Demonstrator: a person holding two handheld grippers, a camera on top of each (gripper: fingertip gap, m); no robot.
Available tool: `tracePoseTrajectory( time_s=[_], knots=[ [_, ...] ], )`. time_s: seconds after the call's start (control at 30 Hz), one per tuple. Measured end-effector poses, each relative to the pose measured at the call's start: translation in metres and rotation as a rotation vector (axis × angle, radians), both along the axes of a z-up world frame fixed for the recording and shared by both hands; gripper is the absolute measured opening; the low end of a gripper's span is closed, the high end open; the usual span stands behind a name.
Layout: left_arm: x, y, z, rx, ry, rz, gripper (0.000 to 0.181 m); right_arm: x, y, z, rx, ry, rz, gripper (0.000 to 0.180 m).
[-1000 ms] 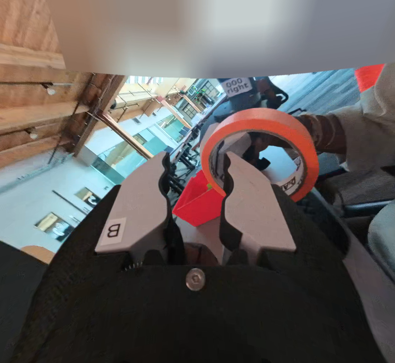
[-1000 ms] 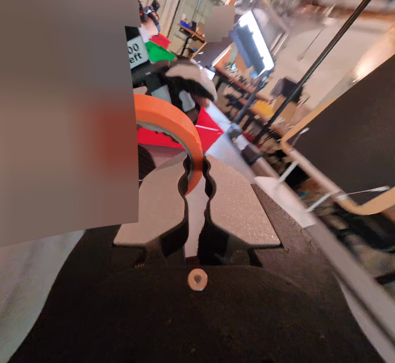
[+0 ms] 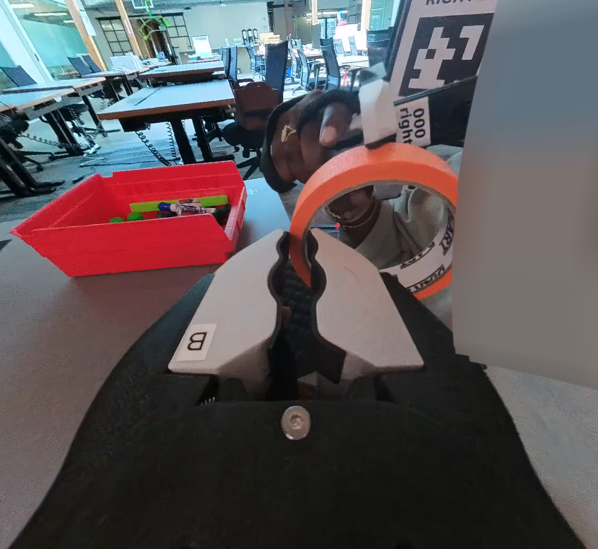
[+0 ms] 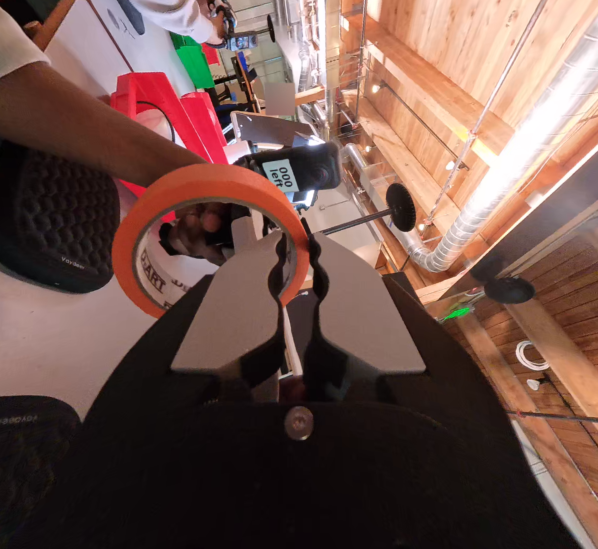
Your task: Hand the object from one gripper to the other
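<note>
Pinching the orange tape roll [image 3: 372, 165] from both sides: the left gripper [image 3: 296, 242] has its grey fingers [image 3: 246, 294] pressed onto the roll's left wall, one finger outside the ring, one inside. In the right wrist view the right gripper [image 4: 296, 242] clamps the roll [image 4: 207, 187] the same way on its right wall, inner finger within the ring, outer finger against the orange face. The roll stands on edge in the air between the two grippers, above the table [image 3: 64, 323]. Its white inner core bears dark printing. A hand [image 3: 301, 142] grips the right gripper's handle behind the roll. A red bin [image 3: 106, 242] sits on the table to the left, with green and other small items inside. Office desks and chairs fill the background
</note>
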State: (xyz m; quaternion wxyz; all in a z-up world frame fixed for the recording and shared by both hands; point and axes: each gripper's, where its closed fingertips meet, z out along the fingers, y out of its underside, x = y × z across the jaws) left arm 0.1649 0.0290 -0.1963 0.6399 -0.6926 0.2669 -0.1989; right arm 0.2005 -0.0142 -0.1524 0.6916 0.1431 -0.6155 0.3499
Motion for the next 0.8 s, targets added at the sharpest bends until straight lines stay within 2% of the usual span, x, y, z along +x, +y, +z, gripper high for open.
tracePoseTrajectory(
  time_s=[0.1,0.2,0.27,0.37,0.6,0.67,0.73,0.8],
  knots=[
    [-0.002,-0.001,-0.002,0.005,0.011,-0.003,0.012,-0.007,0.008,0.002,-0.068,-0.081,-0.014,0.011],
    [-0.012,-0.004,0.023,0.271,0.114,0.123,0.032,-0.022,0.019,-0.002,-0.223,-0.305,-0.010,0.010],
    [-0.016,-0.013,0.036,0.484,0.305,0.230,0.045,-0.033,0.026,-0.010,-0.326,-0.470,-0.012,0.010],
    [-0.008,-0.025,0.044,0.707,0.604,0.323,0.043,-0.041,0.025,-0.024,-0.477,-0.750,0.070,0.010],
    [0.007,-0.026,0.040,0.774,0.738,0.301,0.012,-0.043,0.015,-0.039,-0.706,-1.156,0.251,0.012],
    [0.007,-0.026,0.039,0.763,0.746,0.290,0.011,-0.042,0.013,-0.042,-0.740,-1.247,0.285,0.016],
    [0.003,-0.024,0.038,0.705,0.696,0.289,0.011,-0.043,0.015,-0.043,-0.754,-1.260,0.284,0.021],
    [-0.006,-0.024,0.043,0.646,0.582,0.303,0.010,-0.045,0.019,-0.036,-0.730,-1.149,0.277,0.025]
  ],
)
